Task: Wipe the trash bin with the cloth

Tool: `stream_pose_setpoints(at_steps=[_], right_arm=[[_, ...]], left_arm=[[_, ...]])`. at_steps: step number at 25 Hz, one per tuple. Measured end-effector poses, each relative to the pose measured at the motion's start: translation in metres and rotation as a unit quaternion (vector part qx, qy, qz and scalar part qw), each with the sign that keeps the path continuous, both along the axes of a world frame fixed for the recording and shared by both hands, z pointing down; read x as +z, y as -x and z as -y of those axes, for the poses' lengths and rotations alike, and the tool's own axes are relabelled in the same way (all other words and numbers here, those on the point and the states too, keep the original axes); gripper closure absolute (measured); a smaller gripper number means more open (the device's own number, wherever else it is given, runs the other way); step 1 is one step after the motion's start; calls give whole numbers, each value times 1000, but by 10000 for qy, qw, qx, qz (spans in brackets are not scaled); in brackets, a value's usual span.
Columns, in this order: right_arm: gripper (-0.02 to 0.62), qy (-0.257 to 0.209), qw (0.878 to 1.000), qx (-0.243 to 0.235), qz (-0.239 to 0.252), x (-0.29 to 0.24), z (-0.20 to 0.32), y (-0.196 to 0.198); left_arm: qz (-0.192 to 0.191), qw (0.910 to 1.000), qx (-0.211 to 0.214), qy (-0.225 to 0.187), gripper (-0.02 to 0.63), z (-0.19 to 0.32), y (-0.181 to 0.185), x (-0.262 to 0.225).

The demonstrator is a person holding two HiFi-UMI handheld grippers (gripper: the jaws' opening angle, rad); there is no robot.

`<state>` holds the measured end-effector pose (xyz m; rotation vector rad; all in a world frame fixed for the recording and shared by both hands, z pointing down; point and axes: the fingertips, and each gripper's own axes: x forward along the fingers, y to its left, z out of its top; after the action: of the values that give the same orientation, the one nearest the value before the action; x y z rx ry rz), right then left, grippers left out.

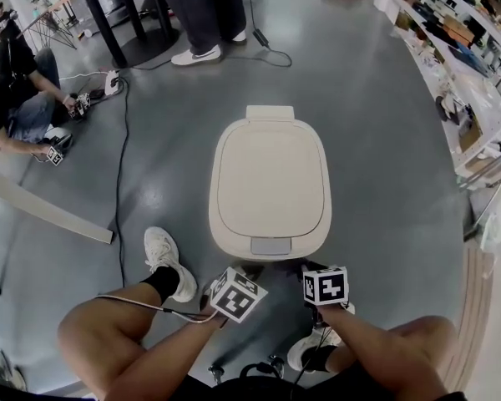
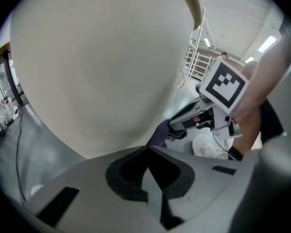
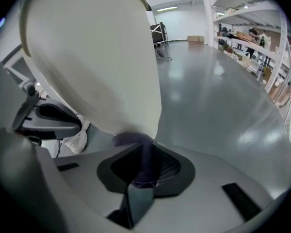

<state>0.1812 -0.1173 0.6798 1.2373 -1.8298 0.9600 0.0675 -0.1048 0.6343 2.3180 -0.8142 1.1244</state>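
Observation:
A cream trash bin (image 1: 270, 190) with its lid shut stands on the grey floor in front of me. Both grippers are low at its near wall, and the head view shows mainly their marker cubes, left gripper (image 1: 236, 295) and right gripper (image 1: 326, 286). In the right gripper view my right gripper (image 3: 143, 152) is shut on a dark purple cloth (image 3: 136, 141), which is pressed against the bin wall (image 3: 97, 57). The left gripper view shows that cloth (image 2: 161, 132) bunched at the right gripper's jaws. My left gripper (image 2: 148, 152) sits close to the bin wall (image 2: 97, 67), shut with nothing in it.
The holder's white shoes (image 1: 169, 261) flank the bin's front. A black cable (image 1: 121, 182) runs along the floor at the left. A person sits on the floor far left (image 1: 17, 90); another stands behind the bin (image 1: 202, 23). Shelving (image 1: 476, 73) lines the right side.

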Motion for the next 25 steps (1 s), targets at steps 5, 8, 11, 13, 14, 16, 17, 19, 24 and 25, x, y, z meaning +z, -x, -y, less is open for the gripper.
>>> stream_pose_setpoints(at_steps=[5,8,11,13,14,16,17,19,24,25], right_arm=[[529,-1135,9832,-1272,-645,-31,3,3],[529,-1650,9733,-1431,-707,-55,3,-3],[529,-2151,9664,-1261,-623,-83,9,-13],[529,-2421,9623,-1103,-566,-102,12,-20],[529,-2555,9595,-1051,-547,-112,14,-23],[529,-2902,9499,-1030,-526,-135,17,-28],[529,-3119,9427,-1064,-523,-148,18,-30],[529,-3540,9266,-1165,-504,-172,20,-35],[529,-4126,9044,-1086,-30,-218,24,-34],[528,-4199,9013,-1060,84,-224,24,-32]], left_arm=[[-211,9993,63,-317,609,-7,-18,-15],[-464,9968,149,-630,609,-13,-36,-37],[-717,9949,5,-715,609,-14,-54,-63],[-764,9930,-26,-903,609,-14,-64,-80],[-801,9911,-38,-1062,609,-13,-68,-90],[-896,9859,-57,-1414,609,-11,-76,-112],[-934,9832,-66,-1568,609,-10,-82,-124],[-957,9780,-158,-1848,609,-7,-92,-147],[-853,9734,-596,-2040,609,-14,-100,-180],[-871,9737,-770,-1959,609,-15,-98,-182]])
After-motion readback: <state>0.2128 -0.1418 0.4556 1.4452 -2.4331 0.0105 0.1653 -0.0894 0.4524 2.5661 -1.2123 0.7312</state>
